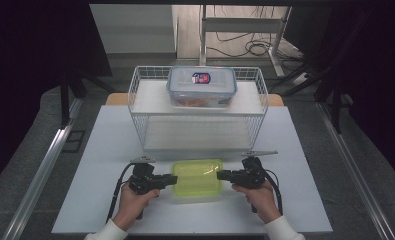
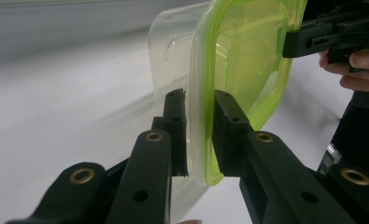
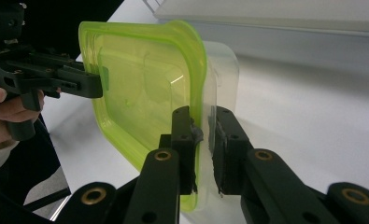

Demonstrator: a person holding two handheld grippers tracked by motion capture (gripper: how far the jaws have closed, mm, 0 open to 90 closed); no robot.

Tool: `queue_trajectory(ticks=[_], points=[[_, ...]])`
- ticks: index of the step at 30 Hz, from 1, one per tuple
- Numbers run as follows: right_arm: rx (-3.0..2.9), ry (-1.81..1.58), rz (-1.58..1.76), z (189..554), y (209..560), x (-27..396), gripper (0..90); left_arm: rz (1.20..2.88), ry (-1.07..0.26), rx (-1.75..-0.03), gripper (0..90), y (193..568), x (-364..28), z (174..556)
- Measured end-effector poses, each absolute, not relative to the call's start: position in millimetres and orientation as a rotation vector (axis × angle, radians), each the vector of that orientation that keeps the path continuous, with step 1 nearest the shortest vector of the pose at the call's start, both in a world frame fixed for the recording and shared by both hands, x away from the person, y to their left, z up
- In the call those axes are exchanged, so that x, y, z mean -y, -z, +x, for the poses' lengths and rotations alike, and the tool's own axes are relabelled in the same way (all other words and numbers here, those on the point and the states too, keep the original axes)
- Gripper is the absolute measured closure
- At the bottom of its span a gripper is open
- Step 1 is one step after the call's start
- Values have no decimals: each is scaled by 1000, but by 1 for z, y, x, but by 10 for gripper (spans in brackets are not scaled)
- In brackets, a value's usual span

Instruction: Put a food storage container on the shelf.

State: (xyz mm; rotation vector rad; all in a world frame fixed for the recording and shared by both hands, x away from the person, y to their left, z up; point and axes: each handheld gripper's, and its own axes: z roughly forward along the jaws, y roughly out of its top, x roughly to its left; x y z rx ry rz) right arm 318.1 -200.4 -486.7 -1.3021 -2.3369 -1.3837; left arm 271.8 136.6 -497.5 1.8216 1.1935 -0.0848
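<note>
A clear food container with a lime-green lid (image 1: 196,177) lies flat on the white table near its front edge, between my two hands. My left gripper (image 1: 175,179) comes in from the left, its jaws standing on either side of the lid's rim (image 2: 201,140) and pressing on it. From the right, my right gripper (image 1: 219,175) clamps the opposite rim (image 3: 202,140) the same way. In the left gripper view the green lid (image 2: 238,60) runs ahead to the right gripper (image 2: 313,39) at its far edge. In the right gripper view the left gripper (image 3: 84,84) grips the far side.
Just behind the container stands a white wire rack (image 1: 135,95) with two shelves. A clear box with a blue-edged lid (image 1: 201,86), holding something orange, sits on the upper shelf. The white table top (image 1: 110,150) extends to both sides.
</note>
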Motion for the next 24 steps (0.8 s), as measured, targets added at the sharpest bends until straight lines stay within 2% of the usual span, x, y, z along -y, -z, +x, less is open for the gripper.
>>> queue_trajectory(ticks=[24], points=[[2418,1491,-1233,307,455,200,794,1822,3,-1101,774,465,-139,265]])
